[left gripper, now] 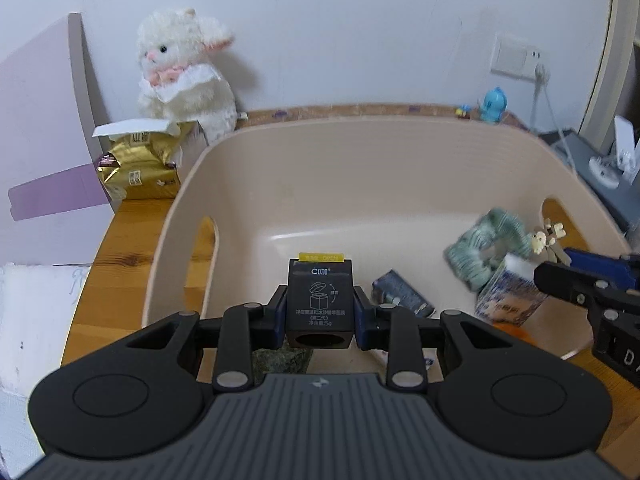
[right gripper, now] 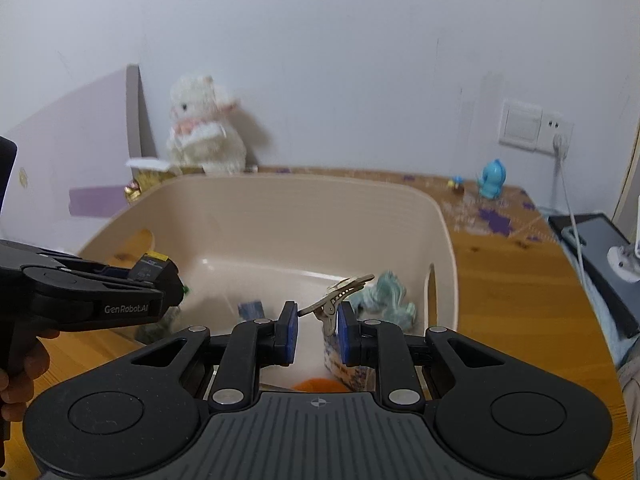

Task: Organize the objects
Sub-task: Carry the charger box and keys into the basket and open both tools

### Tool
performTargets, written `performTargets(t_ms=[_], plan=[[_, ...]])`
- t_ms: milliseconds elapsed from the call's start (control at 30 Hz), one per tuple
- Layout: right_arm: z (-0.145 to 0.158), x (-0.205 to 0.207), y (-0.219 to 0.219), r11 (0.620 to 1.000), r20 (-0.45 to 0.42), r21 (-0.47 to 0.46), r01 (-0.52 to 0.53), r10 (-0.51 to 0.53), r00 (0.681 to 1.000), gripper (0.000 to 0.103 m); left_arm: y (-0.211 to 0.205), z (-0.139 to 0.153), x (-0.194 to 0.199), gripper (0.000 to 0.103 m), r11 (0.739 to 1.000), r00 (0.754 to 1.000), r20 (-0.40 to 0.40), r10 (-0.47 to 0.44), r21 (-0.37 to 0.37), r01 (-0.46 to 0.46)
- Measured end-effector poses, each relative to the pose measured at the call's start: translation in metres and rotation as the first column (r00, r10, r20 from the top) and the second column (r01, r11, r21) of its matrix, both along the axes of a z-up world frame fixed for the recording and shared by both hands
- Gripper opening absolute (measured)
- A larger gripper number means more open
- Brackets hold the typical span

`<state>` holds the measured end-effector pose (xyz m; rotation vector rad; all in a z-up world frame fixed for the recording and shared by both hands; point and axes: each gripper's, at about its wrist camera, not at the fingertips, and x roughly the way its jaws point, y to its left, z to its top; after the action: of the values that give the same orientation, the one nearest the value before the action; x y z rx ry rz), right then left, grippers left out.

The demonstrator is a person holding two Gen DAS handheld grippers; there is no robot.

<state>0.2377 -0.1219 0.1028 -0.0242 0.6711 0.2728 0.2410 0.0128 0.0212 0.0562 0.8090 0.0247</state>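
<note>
The left gripper (left gripper: 320, 312) was closed around a small black cardboard box with a yellow tab on top (left gripper: 320, 296), and it held this box above the near side of a large beige plastic basket with cut-out handles (left gripper: 360, 136). The right gripper (right gripper: 316, 330) had its 2 blue pads close together, and a metal hair clip with a small pale decoration (right gripper: 336, 296) sat between them. The clip touched the right pad, but the pictures did not show if the left pad pressed it, so it cannot be told if the clip was really clamped.

Inside the basket lay a blurred green fabric scrunchie (left gripper: 484, 248), a white box with blue pattern (left gripper: 508, 296) and a small dark blue packet (left gripper: 400, 292). The basket stood on a wooden table (right gripper: 516, 280). Behind it, against the wall, sat a white plush rabbit (left gripper: 184, 68), next to a gold foil package (left gripper: 140, 168). A small blue toy figure (right gripper: 492, 180) stood far on the right.
</note>
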Motion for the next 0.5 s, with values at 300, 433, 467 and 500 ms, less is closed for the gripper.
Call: performTargets(t_ms=[300, 433, 467, 500], plan=[[-0.008, 0.005, 0.002, 1.0, -0.029, -0.026, 0.005, -0.006, 1.0, 0.035, -0.003, 0.001, -0.003, 0.038, 1.0, 1.0, 0.003, -0.006, 0.012, 0.006], [-0.001, -0.004, 0.003, 0.999, -0.01, -0.045, -0.004, 0.004, 1.0, 0.061, -0.004, 0.012, -0.013, 0.067, 1.0, 0.999, 0.04, 0.004, 0.028, -0.005], [0.001, -0.007, 0.002, 0.999, 0.0, -0.048, -0.005, 0.005, 1.0, 0.067, -0.004, 0.014, -0.016, 0.068, 1.0, 0.999, 0.045, 0.005, 0.03, -0.006], [0.005, -0.011, 0.001, 0.999, 0.009, -0.05, -0.006, 0.007, 1.0, 0.07, -0.004, 0.017, -0.018, 0.07, 1.0, 0.999, 0.047, 0.005, 0.029, -0.006]])
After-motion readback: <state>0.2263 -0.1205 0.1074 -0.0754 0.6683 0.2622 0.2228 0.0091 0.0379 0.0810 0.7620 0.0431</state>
